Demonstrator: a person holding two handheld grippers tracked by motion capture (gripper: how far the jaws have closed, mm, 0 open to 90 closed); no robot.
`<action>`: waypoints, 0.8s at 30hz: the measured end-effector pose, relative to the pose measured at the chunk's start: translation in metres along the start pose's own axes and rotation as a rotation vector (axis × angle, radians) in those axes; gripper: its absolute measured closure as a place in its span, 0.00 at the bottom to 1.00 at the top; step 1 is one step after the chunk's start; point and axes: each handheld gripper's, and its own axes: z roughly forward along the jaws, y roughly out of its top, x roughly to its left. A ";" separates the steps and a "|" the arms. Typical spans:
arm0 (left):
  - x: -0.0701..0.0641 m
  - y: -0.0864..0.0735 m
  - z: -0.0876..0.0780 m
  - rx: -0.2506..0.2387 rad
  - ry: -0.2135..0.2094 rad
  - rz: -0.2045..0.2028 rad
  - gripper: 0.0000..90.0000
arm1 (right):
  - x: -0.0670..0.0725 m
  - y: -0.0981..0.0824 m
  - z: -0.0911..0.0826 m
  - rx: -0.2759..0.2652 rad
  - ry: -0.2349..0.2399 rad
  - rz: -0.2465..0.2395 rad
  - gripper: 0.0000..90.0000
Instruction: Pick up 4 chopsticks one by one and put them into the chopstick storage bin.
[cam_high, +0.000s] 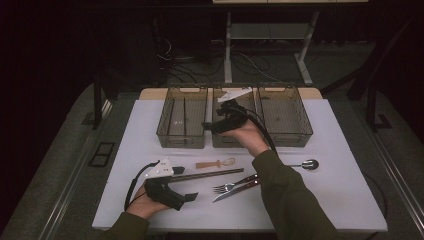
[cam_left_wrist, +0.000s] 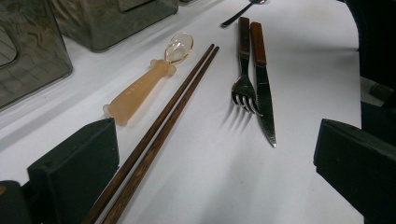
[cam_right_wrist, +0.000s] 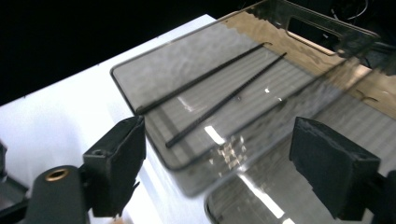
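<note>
1. The right gripper (cam_high: 207, 125) is a black, blocky tool with a white three-cornered plate on top, held up over the middle bin (cam_high: 235, 141). Its jaws stand wide apart with nothing between them; the pads are matte, squared-off blocks.
2. Seen from the right gripper view, those jaws frame the left bin (cam_right_wrist: 140, 88), a smoky, see-through plastic tray with a ribbed floor, rounded corners and a cut-out handle in its far wall. Two thin dark chopsticks (cam_right_wrist: 205, 79) lie in it, side by side at a slant, a little apart.
3. The left gripper (cam_high: 187, 184) rests low on the white table (cam_high: 340, 200) near the front edge. Its jaws are wide open and grip nothing.
4. In the left gripper view a second pair of chopsticks (cam_left_wrist: 161, 128), brown wood, long and slim, lies on the table and runs up from beside the left-hand jaw.
5. Just beside them lies a small spoon (cam_left_wrist: 144, 84) with a frosted peach handle and a clear bowl.
6. Farther right a steel fork (cam_left_wrist: 243, 79) and knife (cam_left_wrist: 264, 88), both with reddish-brown wooden handles, lie touching side by side.
7. A metal spoon (cam_high: 306, 164) lies apart toward the table's right side, and a third bin (cam_high: 286, 120) stands to the right of the middle one.
</note>
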 end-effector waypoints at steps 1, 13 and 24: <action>0.000 0.000 0.000 0.005 0.003 0.004 0.00 | -0.001 -0.003 -0.004 -0.004 0.004 -0.003 0.17; 0.002 -0.001 0.000 0.006 0.013 -0.010 0.00 | -0.009 -0.044 -0.051 -0.032 -0.016 -0.001 0.05; 0.003 -0.001 0.001 0.006 0.021 -0.013 0.00 | -0.012 -0.093 -0.084 -0.042 -0.006 0.010 0.04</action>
